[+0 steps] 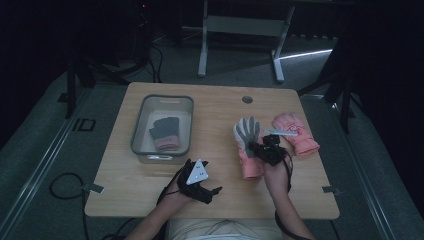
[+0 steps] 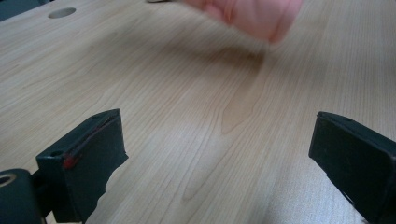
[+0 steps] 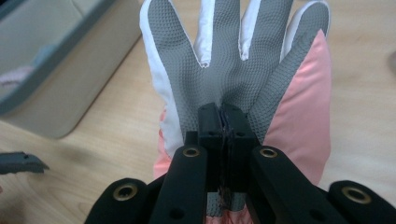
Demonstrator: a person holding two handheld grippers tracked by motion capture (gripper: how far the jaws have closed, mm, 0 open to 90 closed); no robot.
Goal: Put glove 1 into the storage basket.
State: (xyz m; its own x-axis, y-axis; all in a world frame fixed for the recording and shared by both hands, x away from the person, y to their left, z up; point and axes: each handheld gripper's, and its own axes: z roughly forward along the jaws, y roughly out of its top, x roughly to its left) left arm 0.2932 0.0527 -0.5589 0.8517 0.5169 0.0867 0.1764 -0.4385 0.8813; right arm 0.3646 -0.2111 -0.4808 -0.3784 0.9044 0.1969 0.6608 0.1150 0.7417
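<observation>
From the high view, the right gripper (image 1: 263, 148) sits on a grey-palmed pink glove (image 1: 247, 142) at 4 o'clock of the table (image 1: 215, 107); a second pink glove (image 1: 296, 132) lies at its 2 o'clock. A bin (image 1: 162, 128) holds a dark glove (image 1: 165, 133). The left gripper (image 1: 209, 192) hovers at 6 o'clock.

In the left gripper view, its jaws stand wide apart, holding nothing.

In the right gripper view, the jaws are pinched together on the grey palm.

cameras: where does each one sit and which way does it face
High view: above the person's side, looking down on the table, bin, gloves; forearms and both tools show.
Left gripper view: rides the left tool, looks along the tabletop; open jaws show.
Right gripper view: rides the right tool, jaws shut on the grey-palmed glove.
High and right views share glove and bin.
</observation>
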